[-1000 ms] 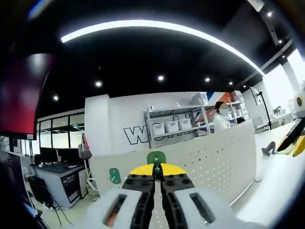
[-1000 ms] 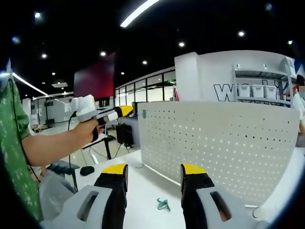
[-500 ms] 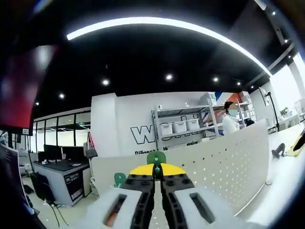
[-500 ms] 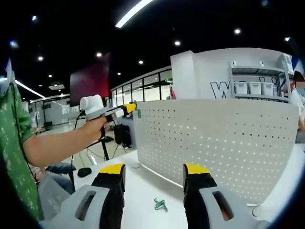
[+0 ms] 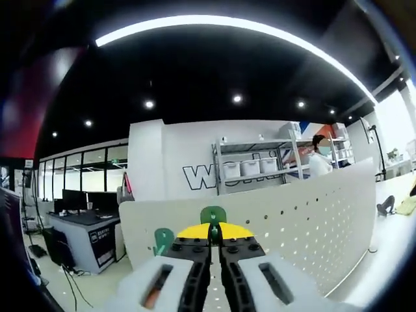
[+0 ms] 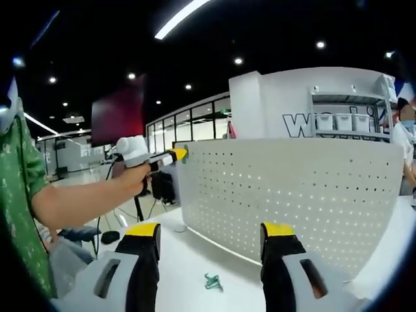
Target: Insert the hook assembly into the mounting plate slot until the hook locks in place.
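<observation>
- Left tongs, clamped on a green hook, are closing in on the pegboard's top edge.
- Right tongs are hanging wide, empty, above the spare hook on the desk.

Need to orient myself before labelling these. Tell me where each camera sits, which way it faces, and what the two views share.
Left gripper view: rides the left gripper, jaws shut on a green hook, facing the white pegboard's top edge and the office beyond.
Right gripper view: rides the right gripper, jaws open, facing the pegboard front across the table, where a second green hook lies; the person's forearm shows.
Shared: the pegboard, the left gripper, and the shelving behind.
</observation>
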Action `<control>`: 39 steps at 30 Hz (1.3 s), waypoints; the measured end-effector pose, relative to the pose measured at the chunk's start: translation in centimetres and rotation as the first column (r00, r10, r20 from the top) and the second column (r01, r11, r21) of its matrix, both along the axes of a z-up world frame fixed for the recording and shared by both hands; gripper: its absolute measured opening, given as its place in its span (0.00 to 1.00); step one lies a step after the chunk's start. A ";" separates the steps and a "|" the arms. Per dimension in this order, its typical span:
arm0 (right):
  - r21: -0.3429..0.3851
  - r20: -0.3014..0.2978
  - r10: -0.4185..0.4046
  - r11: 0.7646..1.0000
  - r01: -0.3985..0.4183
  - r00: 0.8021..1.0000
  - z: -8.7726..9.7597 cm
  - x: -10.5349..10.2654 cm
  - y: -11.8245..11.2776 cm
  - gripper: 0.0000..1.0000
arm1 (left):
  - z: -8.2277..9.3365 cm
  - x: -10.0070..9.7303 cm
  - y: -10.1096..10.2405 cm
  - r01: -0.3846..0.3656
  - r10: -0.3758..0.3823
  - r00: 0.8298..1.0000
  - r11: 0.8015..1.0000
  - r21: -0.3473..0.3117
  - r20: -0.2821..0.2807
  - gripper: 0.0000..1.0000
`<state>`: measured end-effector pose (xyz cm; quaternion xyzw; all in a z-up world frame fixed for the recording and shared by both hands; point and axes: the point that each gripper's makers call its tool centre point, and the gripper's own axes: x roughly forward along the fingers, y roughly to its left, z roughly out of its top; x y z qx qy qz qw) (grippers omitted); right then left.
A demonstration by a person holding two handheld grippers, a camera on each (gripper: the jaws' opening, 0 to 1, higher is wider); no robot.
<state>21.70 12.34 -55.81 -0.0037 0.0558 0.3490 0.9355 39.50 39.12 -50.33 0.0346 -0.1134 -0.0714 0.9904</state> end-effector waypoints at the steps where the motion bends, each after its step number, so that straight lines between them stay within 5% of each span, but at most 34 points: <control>1: 0.003 0.008 -0.004 1.000 0.004 1.000 0.2 0.1 0.0 0.75 | -0.1 0.1 0.0 0.000 0.000 1.000 1.000 -0.003 -0.004 0.03; 3: 0.028 0.058 -0.027 0.999 0.026 0.998 1.1 0.3 -0.2 0.88 | -0.3 0.4 0.0 0.001 -0.001 1.000 1.000 -0.011 -0.007 0.03; 39: 0.019 0.031 -0.021 1.000 0.020 0.999 0.8 0.5 -0.1 0.87 | -0.7 2.1 0.6 -0.024 0.024 1.000 1.000 -0.016 -0.020 0.03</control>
